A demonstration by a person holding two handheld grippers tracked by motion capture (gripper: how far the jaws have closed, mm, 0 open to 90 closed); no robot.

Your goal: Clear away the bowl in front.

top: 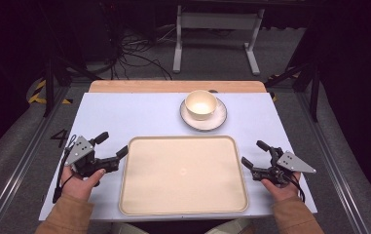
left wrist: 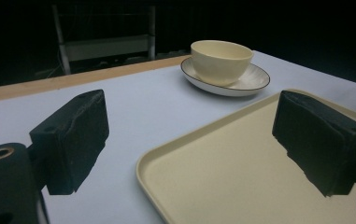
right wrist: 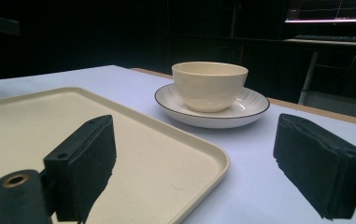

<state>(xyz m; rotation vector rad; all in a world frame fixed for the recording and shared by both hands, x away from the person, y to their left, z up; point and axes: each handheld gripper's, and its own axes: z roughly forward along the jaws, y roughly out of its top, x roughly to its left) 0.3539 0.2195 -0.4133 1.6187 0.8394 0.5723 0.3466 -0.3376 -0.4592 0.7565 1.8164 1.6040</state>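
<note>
We hold the left gripper [top: 113,145] and the right gripper [top: 254,153] with fingers spread and empty, flanking the cream tray [top: 183,174] on the tabletop [top: 139,112]. Beyond it, a cream bowl [top: 201,104], seemingly empty, sits on a saucer [top: 203,120].

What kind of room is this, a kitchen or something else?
Probably a lab or test studio, not a kitchen: the table sits inside dark curtains, loose cables trail over the grey floor, and yellow-black hazard tape marks it. A monitor glows behind.
</note>
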